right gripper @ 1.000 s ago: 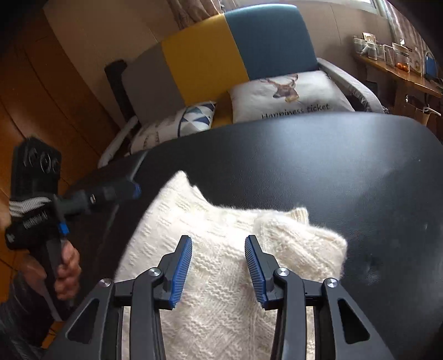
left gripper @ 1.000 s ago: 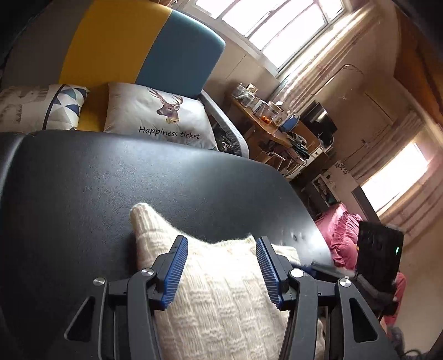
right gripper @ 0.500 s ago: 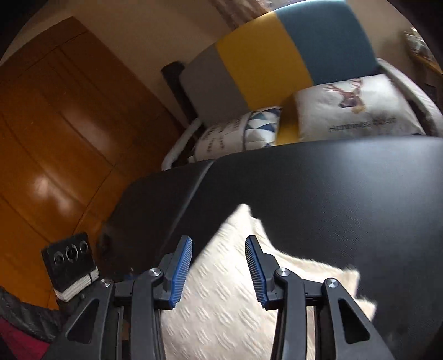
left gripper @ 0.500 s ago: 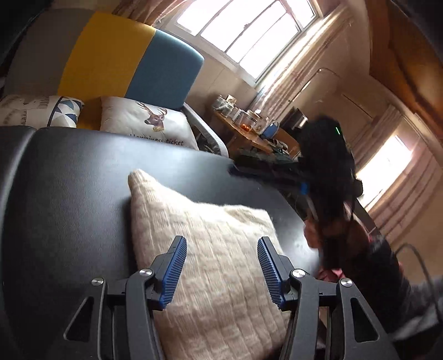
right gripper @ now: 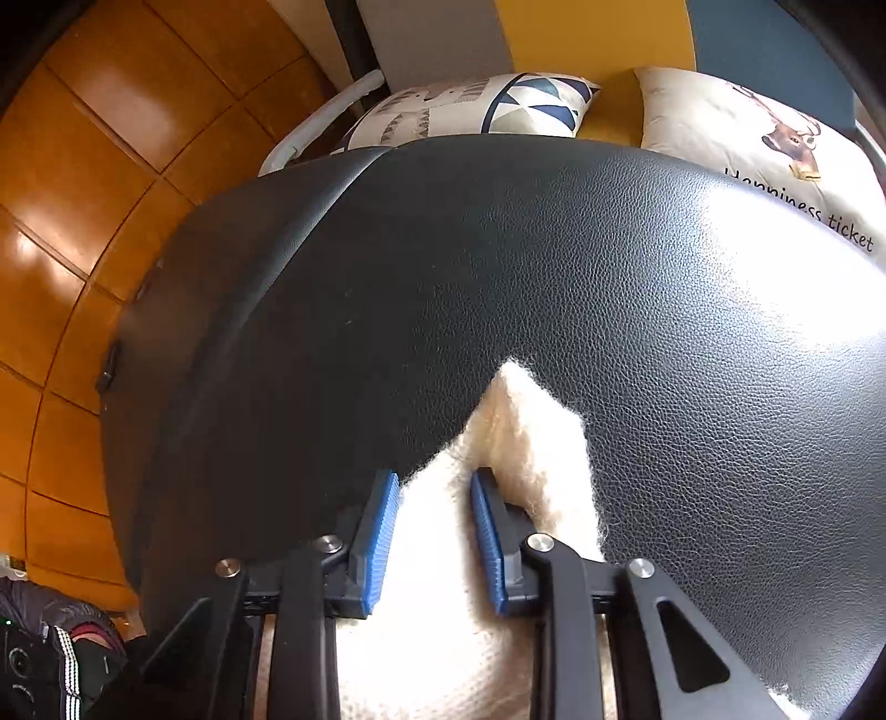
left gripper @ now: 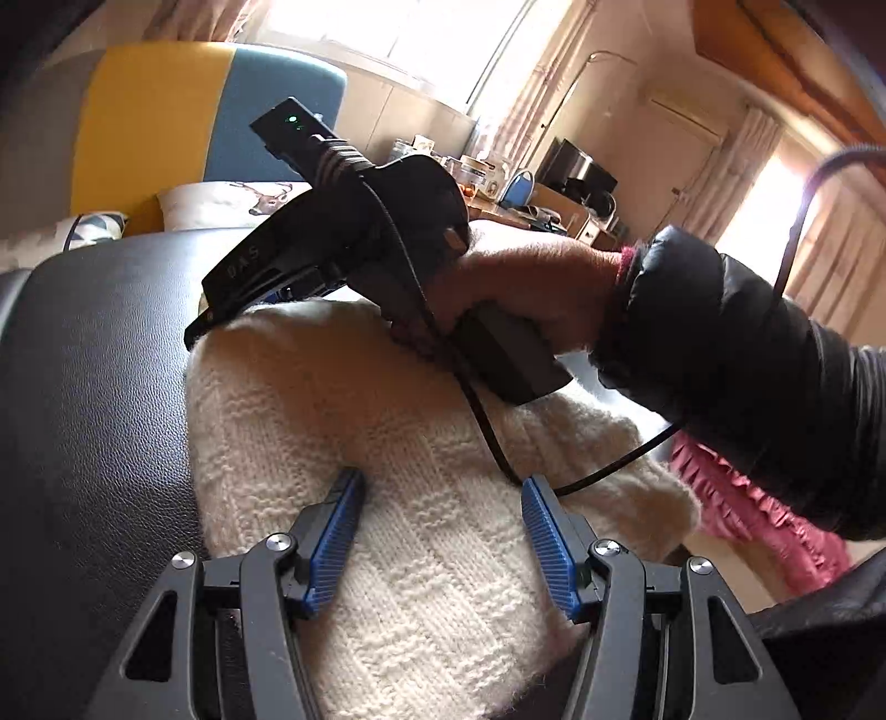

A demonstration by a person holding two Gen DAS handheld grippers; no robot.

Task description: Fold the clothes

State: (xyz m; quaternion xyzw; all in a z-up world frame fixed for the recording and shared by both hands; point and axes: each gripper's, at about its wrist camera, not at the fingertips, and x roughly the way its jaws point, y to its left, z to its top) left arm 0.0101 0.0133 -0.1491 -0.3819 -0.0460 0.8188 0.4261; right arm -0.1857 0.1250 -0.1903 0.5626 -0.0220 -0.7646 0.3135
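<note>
Behind, black leather surface [right gripper: 554,266] bearing cream sweater [left gripper: 387,443]; striped sofa [left gripper: 166,111].

Sunlit windows [left gripper: 421,33], colour-block sofa [left gripper: 183,111], orange wood-panelled wall [right gripper: 83,183]

The left gripper [left gripper: 440,501] sits low with its blue-padded jaws spread wide; the right gripper [right gripper: 433,501] has its jaws drawn partly in, a gap between them; the person's right hand [left gripper: 531,288], in a black sleeve [left gripper: 736,354], grips its handle.
</note>
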